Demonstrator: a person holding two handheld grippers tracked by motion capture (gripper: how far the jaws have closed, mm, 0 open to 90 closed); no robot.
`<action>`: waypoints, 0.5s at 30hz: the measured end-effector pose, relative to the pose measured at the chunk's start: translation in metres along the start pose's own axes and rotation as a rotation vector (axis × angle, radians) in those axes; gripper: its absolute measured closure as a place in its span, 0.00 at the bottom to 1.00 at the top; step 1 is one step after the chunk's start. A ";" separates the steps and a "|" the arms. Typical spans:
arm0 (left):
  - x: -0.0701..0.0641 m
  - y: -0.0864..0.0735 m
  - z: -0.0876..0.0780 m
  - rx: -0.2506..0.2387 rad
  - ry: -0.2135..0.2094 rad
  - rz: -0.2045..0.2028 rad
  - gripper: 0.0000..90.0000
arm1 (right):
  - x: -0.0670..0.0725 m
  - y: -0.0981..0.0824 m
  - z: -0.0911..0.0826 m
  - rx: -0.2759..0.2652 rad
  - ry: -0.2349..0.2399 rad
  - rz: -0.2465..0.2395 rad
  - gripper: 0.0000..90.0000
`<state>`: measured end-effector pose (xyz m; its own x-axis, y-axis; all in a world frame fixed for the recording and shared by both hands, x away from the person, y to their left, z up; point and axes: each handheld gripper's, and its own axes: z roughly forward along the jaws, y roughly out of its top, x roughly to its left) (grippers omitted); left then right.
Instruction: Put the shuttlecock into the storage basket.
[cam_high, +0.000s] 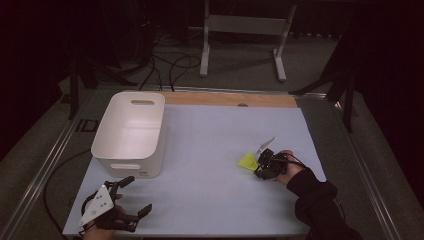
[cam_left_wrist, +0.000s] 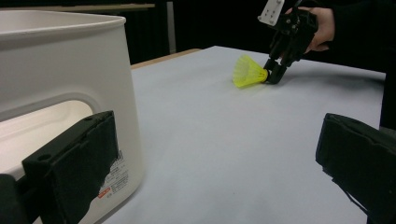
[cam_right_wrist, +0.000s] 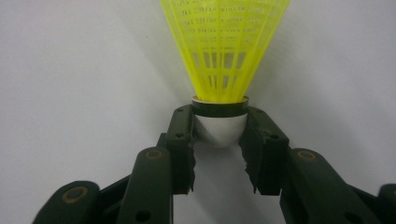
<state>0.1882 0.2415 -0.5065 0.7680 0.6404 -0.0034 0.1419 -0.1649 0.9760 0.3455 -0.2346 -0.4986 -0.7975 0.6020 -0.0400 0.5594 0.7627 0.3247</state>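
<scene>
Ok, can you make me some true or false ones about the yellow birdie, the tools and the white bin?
1. The right tool is pinching the yellow shuttlecock by its white cork end. True.
2. The shuttlecock is inside the white bin. False: it lies on the table, well away from the bin.
3. The left tool is open with nothing in it. True.
4. The white bin lies tipped on its side. False: it stands upright, open at the top.
5. The left tool is touching the shuttlecock. False: it is far from it, near the bin.
</scene>
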 end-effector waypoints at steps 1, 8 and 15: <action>0.000 0.000 0.000 0.000 0.000 0.001 0.00 | 0.000 0.000 0.000 -0.002 0.001 -0.003 0.73; 0.000 0.000 0.000 0.000 0.000 0.002 0.00 | 0.000 0.000 -0.006 -0.016 0.023 -0.007 0.73; 0.000 0.000 0.000 0.002 0.001 0.002 0.00 | 0.000 0.001 -0.011 -0.019 0.045 -0.028 0.73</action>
<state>0.1883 0.2410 -0.5066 0.7679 0.6406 -0.0016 0.1416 -0.1673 0.9757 0.3434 -0.2366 -0.4880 -0.8223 0.5690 -0.0071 0.5326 0.7740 0.3424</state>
